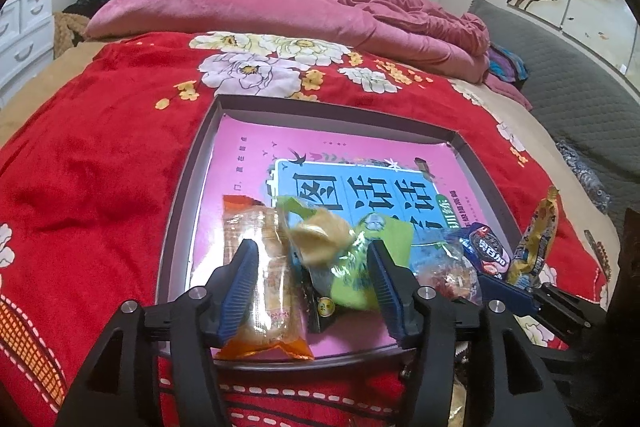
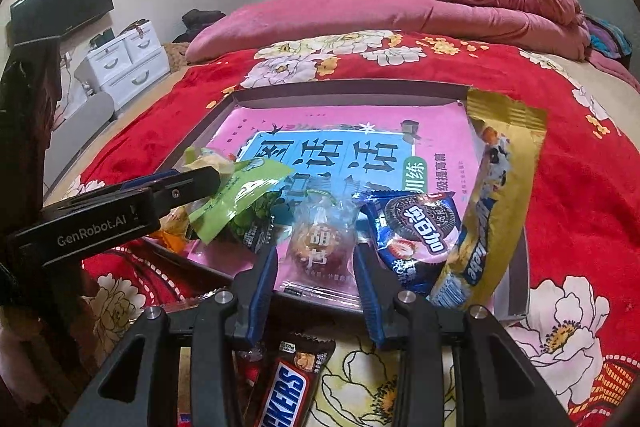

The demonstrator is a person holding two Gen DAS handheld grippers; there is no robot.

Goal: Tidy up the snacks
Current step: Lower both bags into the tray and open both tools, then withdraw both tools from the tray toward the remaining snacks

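Green snack packet (image 1: 352,267) lies low centre of the left view, inside the shallow box (image 1: 188,187), leaning on the orange packet (image 1: 264,291). You can expect it light, crinkly, slippery; take it by a flat sealed edge. Your left tongs (image 1: 314,285) stand part open around it, pads apparently not pressing. Your right tongs (image 2: 316,271) are part open, straddling the clear-wrapped round sweet (image 2: 320,239); contact unclear.
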